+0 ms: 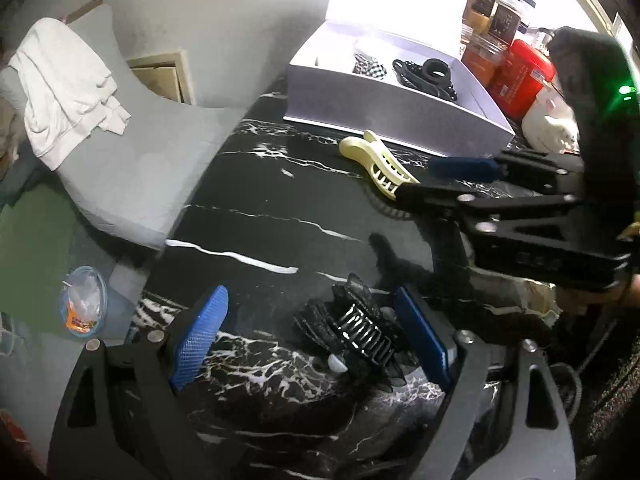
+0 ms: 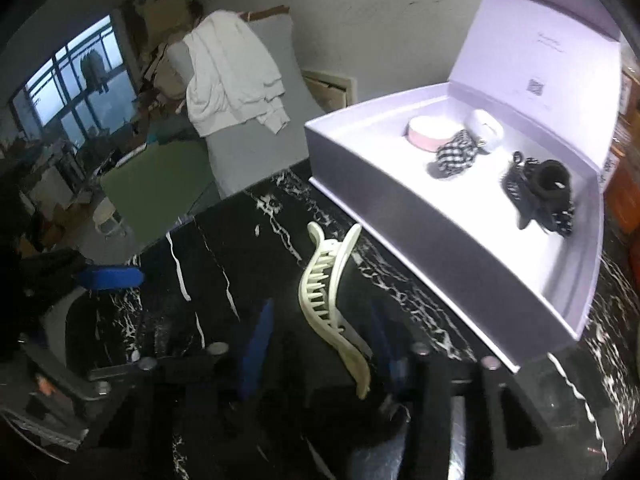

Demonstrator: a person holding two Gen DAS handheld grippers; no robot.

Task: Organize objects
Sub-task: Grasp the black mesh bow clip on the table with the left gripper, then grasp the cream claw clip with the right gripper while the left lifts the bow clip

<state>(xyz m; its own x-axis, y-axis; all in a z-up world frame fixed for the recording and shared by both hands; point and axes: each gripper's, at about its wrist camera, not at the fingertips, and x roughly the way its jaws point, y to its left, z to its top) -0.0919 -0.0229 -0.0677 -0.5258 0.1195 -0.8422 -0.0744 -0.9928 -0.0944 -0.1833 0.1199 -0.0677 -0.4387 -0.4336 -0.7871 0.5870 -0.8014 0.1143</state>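
Note:
On the black marble table [image 1: 260,184] lies a black lace hair claw [image 1: 360,332]. My left gripper [image 1: 310,296] is open around it, blue pads [image 1: 200,336] well clear on both sides. A cream hair claw [image 2: 320,280] lies beside the open lavender box [image 2: 420,232]. My right gripper [image 2: 320,310] straddles its near half, jaws half closed. Narrow gaps show between the blurred pads [image 2: 256,340] and the claw. In the left wrist view the right gripper [image 1: 418,179] reaches the cream claw [image 1: 376,158] from the right. The box [image 1: 400,116] holds a checkered hair tie [image 2: 454,154] and black hair pieces [image 2: 540,192].
A pink round case [image 2: 424,132] and a white one [image 2: 486,124] sit deep in the box. Jars and a red tin [image 1: 524,76] stand behind it. Past the table's left edge are a grey chair with a white cloth [image 1: 68,80] and a bowl [image 1: 82,304] on the floor.

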